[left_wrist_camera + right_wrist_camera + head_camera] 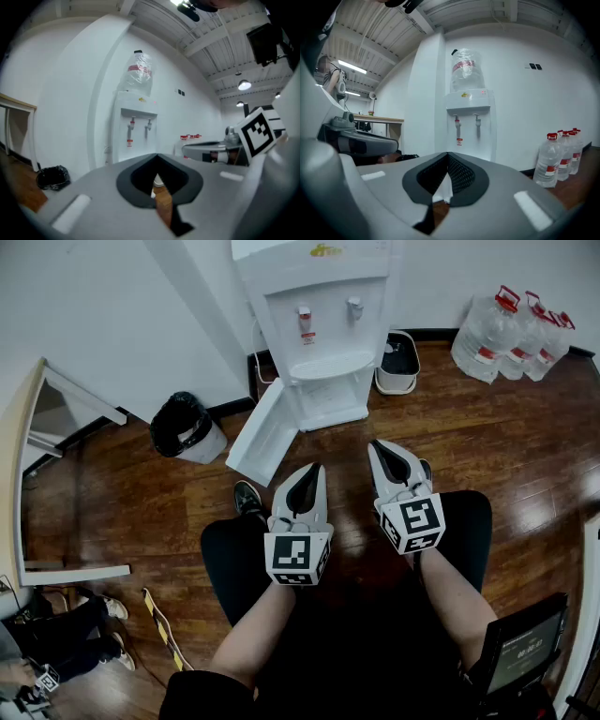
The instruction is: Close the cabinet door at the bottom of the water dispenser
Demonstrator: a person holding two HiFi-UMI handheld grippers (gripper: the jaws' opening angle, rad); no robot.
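The 2 pairs of tongs were shut tight and empty: left tongs (316, 470) and right tongs (379, 446) hung side by side, touching nothing, short of the cabinet door (261, 432), which stood swung open at the foot of the water dispenser (323, 334)

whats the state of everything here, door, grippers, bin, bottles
cabinet door: open, swung out toward the trash bin
water dispenser: upright, lower cabinet open
top bottle: mounted on the water dispenser
left gripper: shut, empty, clear of the door
right gripper: shut, empty, clear of the door
trash bin: upright, lined with a black bag
spare water bottles: upright on the floor, red caps on
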